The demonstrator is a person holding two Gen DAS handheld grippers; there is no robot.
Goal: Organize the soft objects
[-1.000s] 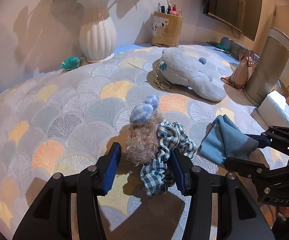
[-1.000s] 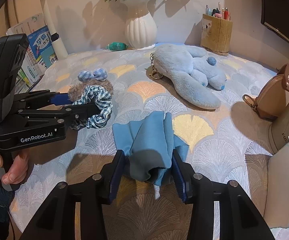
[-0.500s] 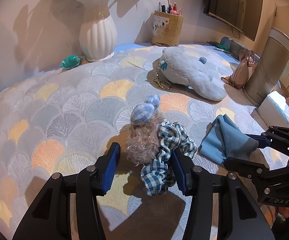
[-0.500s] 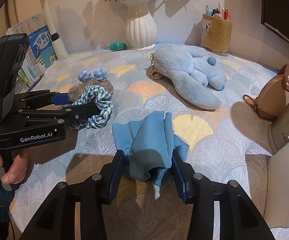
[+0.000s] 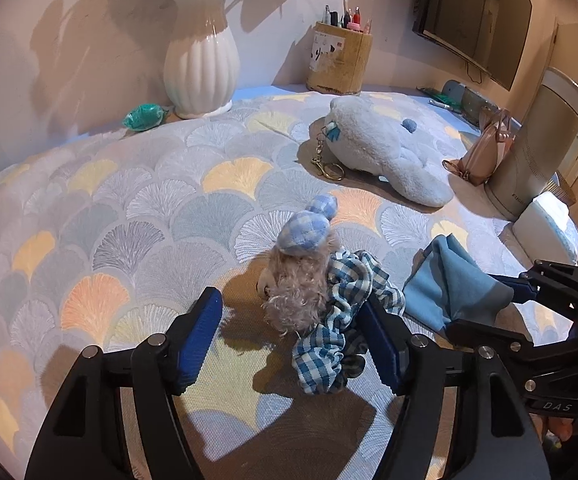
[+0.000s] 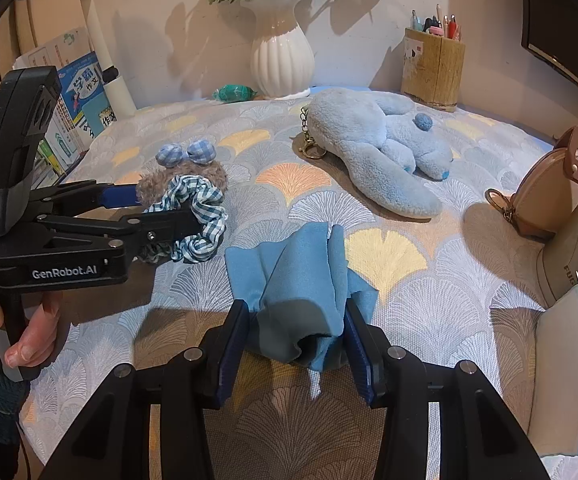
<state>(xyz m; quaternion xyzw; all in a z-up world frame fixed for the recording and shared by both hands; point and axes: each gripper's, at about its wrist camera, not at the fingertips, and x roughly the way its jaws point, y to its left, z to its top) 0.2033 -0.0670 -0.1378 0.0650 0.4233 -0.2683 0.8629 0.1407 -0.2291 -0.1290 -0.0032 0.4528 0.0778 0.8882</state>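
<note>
Left jaws wider around scrunchie [image 5: 341,320]

Warm indoor light, hard shadows, sharp focus, fisheye bending, dark corners.

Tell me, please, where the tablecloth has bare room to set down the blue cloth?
The widest bare patch lies between the white vase, the plush rabbit and the fuzzy scrunchie. A smaller one lies between the blue cloth and tan purse. The back wall is crowded.
</note>
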